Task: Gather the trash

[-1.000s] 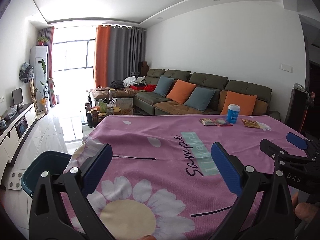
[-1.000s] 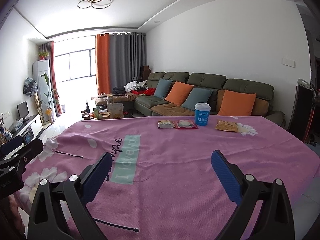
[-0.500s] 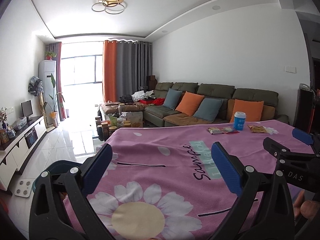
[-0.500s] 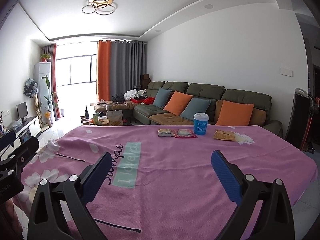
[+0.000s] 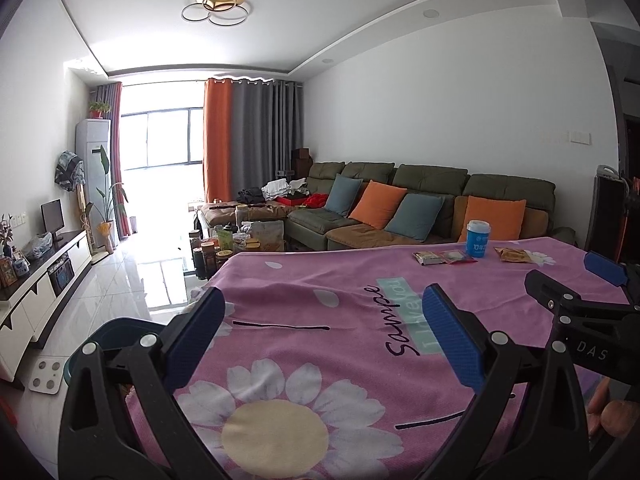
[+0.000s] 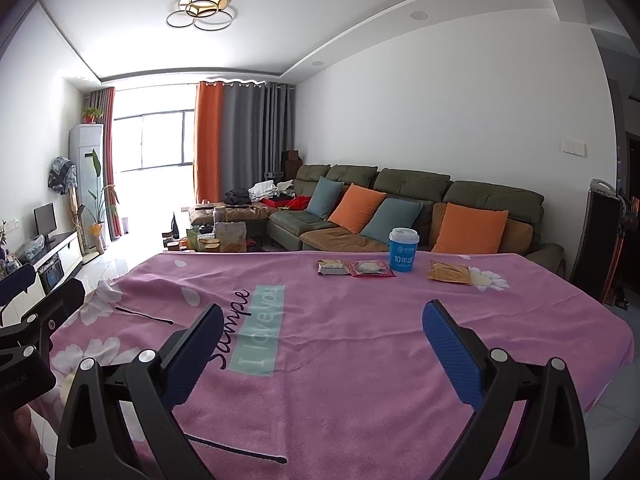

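pink flowered cloth point(image 6: 360, 340) covers the table; at its far edge a blue cup point(image 6: 403, 255) stands between a red wrapper point(image 6: 371, 268) and a tan wrapper point(image 6: 449, 272). left gripper point(image 5: 320, 332) and right gripper point(image 6: 320, 344) both gape wide, holding nothing, well apart from the trash.

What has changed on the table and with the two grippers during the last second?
Both wrist views have tilted upward, showing more ceiling. The left gripper and right gripper took hold of nothing; both remain open and empty. The blue cup, the three wrappers and the pink tablecloth lie as before.
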Demonstrator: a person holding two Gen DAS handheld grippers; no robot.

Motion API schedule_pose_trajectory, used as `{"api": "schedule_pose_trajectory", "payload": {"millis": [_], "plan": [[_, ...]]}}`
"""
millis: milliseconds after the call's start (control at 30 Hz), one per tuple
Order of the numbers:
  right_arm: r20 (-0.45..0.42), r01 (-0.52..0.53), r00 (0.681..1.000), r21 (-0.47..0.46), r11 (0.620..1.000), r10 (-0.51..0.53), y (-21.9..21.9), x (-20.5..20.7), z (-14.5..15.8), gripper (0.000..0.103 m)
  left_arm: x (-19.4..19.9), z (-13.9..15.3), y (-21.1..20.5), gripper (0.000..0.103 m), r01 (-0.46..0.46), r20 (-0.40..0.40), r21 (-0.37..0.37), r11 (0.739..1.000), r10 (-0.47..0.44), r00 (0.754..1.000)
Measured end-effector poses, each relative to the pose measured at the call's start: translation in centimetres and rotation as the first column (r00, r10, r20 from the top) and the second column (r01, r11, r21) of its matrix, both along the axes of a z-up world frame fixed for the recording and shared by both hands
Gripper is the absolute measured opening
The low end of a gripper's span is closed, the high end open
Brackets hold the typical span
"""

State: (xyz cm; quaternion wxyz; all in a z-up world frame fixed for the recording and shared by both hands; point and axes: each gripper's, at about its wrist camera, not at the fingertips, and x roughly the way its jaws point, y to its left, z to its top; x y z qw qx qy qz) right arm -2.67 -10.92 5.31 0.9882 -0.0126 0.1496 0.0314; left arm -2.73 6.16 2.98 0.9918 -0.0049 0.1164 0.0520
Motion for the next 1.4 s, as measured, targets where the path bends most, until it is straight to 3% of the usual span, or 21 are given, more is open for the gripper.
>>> {"api": "schedule_pose_trajectory", "payload": {"millis": [1400], "plan": [[-0.007,0.0,1.0,0.002,1.0,0.0,0.36,-0.06,0.06,0.096,0.07,-0.42,-0.28,0.097,0.04,-0.015,-0.023,0.999,-0.04,0.999]]}}
